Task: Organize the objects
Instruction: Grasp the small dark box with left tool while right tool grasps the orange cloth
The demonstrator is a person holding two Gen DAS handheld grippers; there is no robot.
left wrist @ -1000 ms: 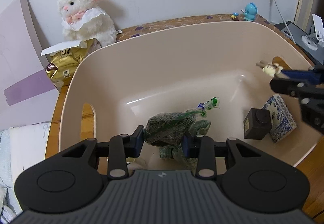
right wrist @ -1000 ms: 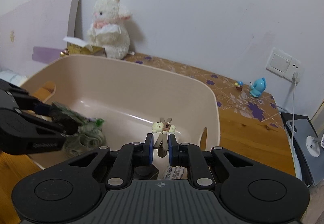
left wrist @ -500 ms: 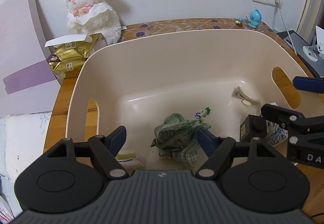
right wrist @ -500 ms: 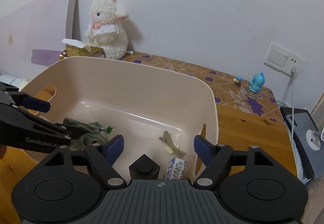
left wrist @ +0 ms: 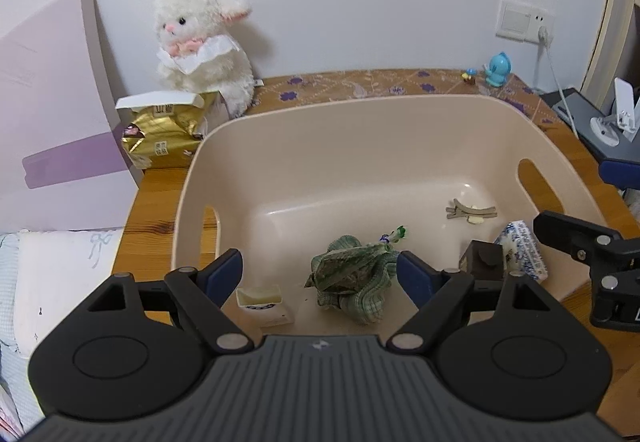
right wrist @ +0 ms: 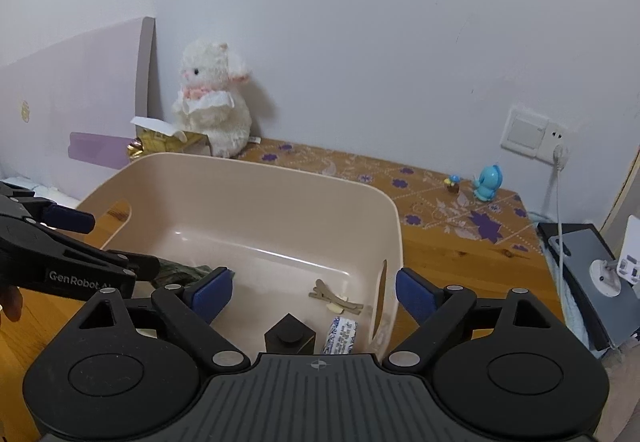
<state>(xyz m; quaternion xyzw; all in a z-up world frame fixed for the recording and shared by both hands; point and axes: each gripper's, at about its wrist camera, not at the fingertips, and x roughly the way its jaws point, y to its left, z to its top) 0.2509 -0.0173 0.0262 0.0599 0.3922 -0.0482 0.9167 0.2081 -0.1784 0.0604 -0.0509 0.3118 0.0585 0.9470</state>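
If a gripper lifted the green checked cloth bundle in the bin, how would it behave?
The green cloth bundle looks crumpled and soft, so it would likely sag and unfold. It probably weighs little. Lying loose on the bin floor, it may slide when pushed.

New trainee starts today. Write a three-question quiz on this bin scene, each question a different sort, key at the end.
1. True or false: the left gripper is shut on the green cloth.
2. Which lies nearest the bin's right handle slot: A hair clip, B cloth, C white tub?
3. Fill in: the dark cube touches the blue-patterned ____.

Key: 1 false; 2 A; 3 packet.
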